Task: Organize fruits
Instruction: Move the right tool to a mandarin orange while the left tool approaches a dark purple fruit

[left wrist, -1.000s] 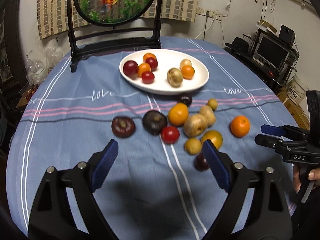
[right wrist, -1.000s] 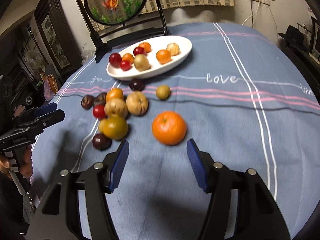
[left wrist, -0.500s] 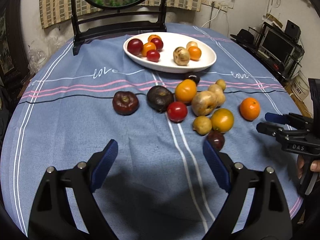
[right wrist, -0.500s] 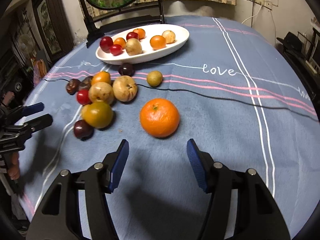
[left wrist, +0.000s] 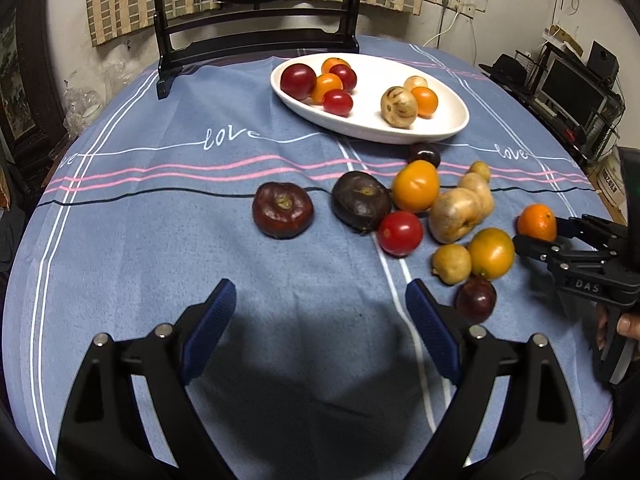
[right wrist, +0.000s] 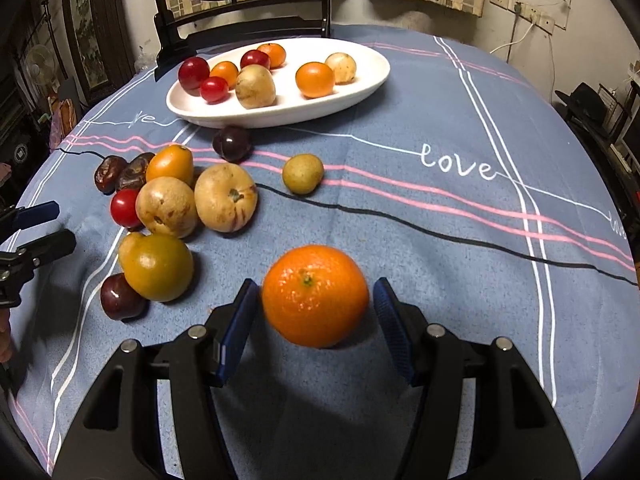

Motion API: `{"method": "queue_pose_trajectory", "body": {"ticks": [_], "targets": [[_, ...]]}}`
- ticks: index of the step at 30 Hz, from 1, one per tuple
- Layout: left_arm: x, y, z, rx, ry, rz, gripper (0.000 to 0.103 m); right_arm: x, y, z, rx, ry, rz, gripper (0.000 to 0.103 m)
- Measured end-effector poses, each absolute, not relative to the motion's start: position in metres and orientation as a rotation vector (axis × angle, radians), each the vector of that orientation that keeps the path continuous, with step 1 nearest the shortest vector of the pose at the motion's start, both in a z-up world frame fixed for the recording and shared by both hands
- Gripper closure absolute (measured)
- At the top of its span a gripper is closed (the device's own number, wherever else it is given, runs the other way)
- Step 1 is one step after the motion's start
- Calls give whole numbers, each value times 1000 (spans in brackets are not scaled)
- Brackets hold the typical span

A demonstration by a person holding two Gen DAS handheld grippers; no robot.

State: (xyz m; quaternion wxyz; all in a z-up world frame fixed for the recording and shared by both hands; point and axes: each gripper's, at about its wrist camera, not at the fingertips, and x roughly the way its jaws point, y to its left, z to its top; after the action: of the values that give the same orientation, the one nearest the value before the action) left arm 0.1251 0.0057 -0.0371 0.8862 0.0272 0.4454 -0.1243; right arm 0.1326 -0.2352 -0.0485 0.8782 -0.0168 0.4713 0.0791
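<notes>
A bright orange [right wrist: 315,295] lies on the blue cloth between the blue pads of my right gripper [right wrist: 314,284]. Its jaws are closing, and a thin gap still shows at the right pad. In the left wrist view the same orange [left wrist: 536,222] sits at the tips of the right gripper [left wrist: 554,238]. My left gripper [left wrist: 320,312] hangs open over bare cloth, short of a dark red tomato [left wrist: 282,209] and a red tomato [left wrist: 400,233]. A white oval plate [left wrist: 448,128] at the back holds several small fruits.
Several loose fruits cluster on the cloth [right wrist: 440,240] left of the orange: a yellow-green one [right wrist: 157,266], two tan ones [right wrist: 225,197], a dark plum [right wrist: 120,297]. A black mirror stand [left wrist: 256,40] rises behind the plate. Shelves with electronics [left wrist: 576,92] stand right of the table.
Both grippers have come down and forward toward the fruit. The right gripper's fingers now straddle the orange and have narrowed. The left gripper's opening is unchanged.
</notes>
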Motion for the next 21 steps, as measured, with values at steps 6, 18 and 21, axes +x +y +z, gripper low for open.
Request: {"method": "queue_pose_trajectory", "body": {"ticks": [6, 18, 21], "targets": [[145, 12, -39, 39, 926, -219, 15, 133, -241, -48, 3, 960, 179, 57], [191, 18, -60, 70, 960, -169, 18, 132, -249, -48, 52, 954, 212, 57], [194, 16, -63, 89, 951, -166, 18, 132, -249, -48, 51, 954, 213, 57]]}}
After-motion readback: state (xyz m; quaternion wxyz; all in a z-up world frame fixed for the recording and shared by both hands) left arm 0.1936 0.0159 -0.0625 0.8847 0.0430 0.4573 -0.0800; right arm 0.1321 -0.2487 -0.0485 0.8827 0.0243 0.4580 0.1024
